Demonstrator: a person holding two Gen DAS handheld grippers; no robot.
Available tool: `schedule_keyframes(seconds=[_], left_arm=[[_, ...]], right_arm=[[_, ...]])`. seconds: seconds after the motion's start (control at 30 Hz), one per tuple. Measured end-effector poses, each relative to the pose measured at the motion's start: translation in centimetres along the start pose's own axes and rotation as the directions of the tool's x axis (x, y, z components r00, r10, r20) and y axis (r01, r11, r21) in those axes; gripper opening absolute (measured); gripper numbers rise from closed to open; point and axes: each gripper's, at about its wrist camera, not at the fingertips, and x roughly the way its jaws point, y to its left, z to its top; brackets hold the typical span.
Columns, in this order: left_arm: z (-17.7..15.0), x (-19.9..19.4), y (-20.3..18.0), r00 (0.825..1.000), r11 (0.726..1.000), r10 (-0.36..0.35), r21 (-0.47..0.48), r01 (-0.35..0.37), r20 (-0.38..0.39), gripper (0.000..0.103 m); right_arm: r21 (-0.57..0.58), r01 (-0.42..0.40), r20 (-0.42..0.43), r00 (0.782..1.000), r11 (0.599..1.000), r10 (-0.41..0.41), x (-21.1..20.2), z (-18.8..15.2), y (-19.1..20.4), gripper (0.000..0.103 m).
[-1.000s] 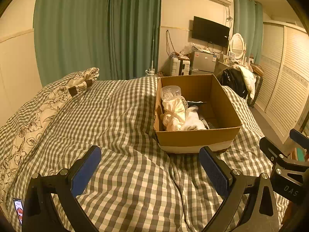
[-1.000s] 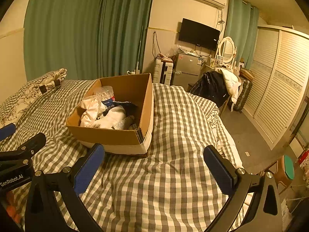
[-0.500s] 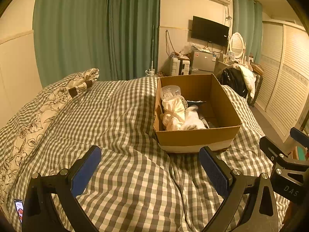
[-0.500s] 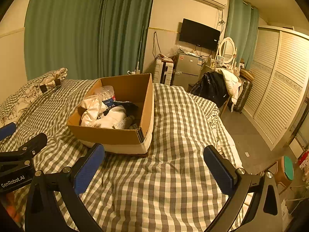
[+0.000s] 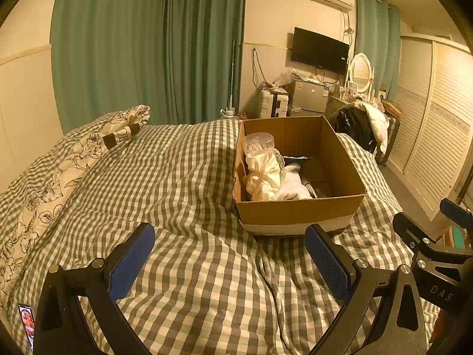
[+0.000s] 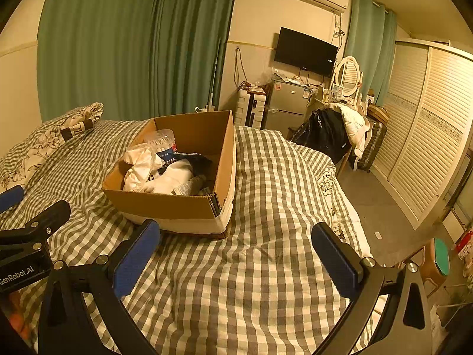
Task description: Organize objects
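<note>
An open cardboard box stands on a checked bed cover. It holds a clear plastic tub, cream cloth and other white and dark items. The box also shows in the right wrist view. My left gripper is open and empty, low over the cover just in front of the box. My right gripper is open and empty, in front of the box's right corner. Each gripper's side shows in the other's view.
A floral pillow lies at the bed's left. A phone lies on the cover at lower left. Right of the bed are a chair with clothes, a wardrobe and a stool. Green curtains hang behind.
</note>
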Motion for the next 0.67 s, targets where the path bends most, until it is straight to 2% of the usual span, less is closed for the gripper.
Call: schedule_keyframes(seconds=[0.67], left_arm=[[-0.15, -0.17, -0.27, 1.0, 1.0, 0.0, 0.01, 0.0, 0.008, 0.103]], right_arm=[[-0.002, -0.002, -0.003, 1.0, 1.0, 0.002, -0.08, -0.14, -0.06, 0.103]])
